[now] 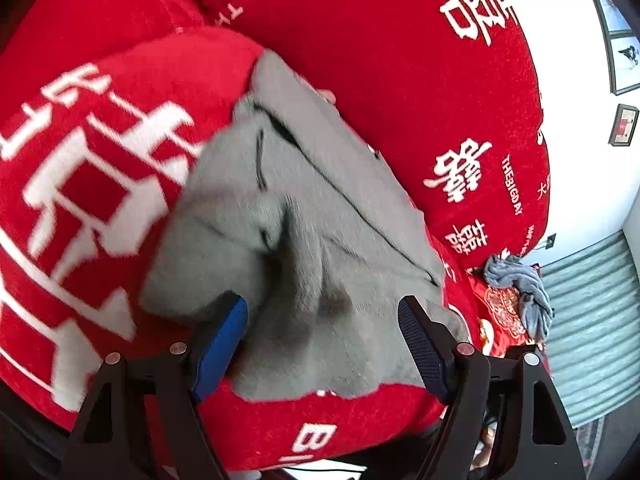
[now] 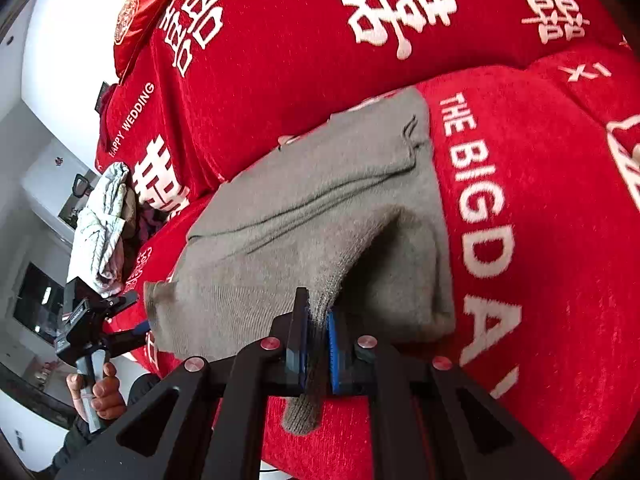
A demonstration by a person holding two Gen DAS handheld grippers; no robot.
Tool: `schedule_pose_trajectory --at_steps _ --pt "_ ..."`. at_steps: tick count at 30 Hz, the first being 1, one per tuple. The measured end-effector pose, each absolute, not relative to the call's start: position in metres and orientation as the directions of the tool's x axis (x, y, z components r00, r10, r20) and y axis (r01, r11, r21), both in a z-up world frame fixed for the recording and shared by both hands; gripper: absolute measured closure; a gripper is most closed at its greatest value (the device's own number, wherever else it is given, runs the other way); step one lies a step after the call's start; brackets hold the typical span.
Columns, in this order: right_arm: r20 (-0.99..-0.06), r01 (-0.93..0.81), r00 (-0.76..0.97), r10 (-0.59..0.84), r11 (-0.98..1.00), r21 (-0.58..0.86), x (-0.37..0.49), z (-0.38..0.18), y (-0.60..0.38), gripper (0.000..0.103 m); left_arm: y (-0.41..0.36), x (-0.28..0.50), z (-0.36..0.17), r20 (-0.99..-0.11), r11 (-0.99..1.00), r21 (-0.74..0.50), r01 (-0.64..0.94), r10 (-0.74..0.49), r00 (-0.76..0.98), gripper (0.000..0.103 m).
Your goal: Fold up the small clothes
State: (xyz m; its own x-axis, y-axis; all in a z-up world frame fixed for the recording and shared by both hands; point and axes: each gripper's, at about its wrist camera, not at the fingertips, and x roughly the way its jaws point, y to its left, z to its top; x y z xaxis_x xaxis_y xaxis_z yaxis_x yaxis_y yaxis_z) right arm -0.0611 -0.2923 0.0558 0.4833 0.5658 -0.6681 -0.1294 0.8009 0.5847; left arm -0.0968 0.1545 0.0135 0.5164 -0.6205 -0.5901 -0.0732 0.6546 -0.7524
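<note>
A red blanket (image 2: 280, 80) printed with white characters and the words "THE BIG DAY" covers the bed, with a red embroidered cushion (image 2: 140, 20) at its far left and framed pictures (image 1: 624, 60) on the white wall (image 1: 580, 140).
</note>
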Motion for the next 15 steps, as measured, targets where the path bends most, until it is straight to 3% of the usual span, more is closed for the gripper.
schedule_pose_trajectory --at_steps 4,5,8,9,10,12,13,14,15 --pt "-0.683 -0.124 0.455 0.571 0.8 0.587 -0.06 0.049 -0.287 0.09 0.141 -0.092 0.018 -0.605 0.687 -0.725 -0.044 -0.604 0.519 0.025" --pt "-0.685 -0.123 0.448 0.574 0.799 0.589 -0.059 0.049 -0.286 0.089 0.139 -0.09 0.02 -0.606 0.692 -0.721 -0.038 -0.602 0.52 0.031" --pt "-0.687 -0.122 0.445 0.575 0.799 0.589 -0.057 0.05 -0.286 0.074 0.135 -0.081 0.02 -0.622 0.707 -0.707 -0.036 -0.595 0.509 0.055" --pt "-0.688 -0.127 0.454 0.566 0.805 0.579 -0.057 0.052 -0.286 0.073 0.135 -0.078 0.02 -0.627 0.71 -0.703 -0.038 -0.594 0.504 0.072" --pt "-0.696 -0.141 0.45 0.56 0.814 0.563 -0.056 0.054 -0.283 0.078 0.136 -0.077 0.019 -0.627 0.71 -0.703 -0.038 -0.595 0.502 0.08" --pt "-0.704 -0.175 0.449 0.55 0.827 0.534 -0.058 0.063 -0.276 0.096 0.14 -0.078 0.024 -0.613 0.701 -0.712 -0.031 -0.6 0.514 0.082" --pt "-0.696 -0.185 0.455 0.556 0.823 0.536 -0.059 0.068 -0.275 0.096 0.143 -0.08 0.031 -0.599 0.701 -0.712 -0.019 -0.594 0.536 0.082" --pt "-0.677 -0.203 0.469 0.567 0.815 0.543 -0.059 0.079 -0.273 0.096 0.144 -0.082 0.041 -0.581 0.706 -0.708 0.005 -0.588 0.563 0.094" --pt "-0.662 -0.215 0.482 0.574 0.81 0.546 -0.058 0.088 -0.272 0.096 0.145 -0.081 0.048 -0.573 0.709 -0.705 0.02 -0.586 0.573 0.095"
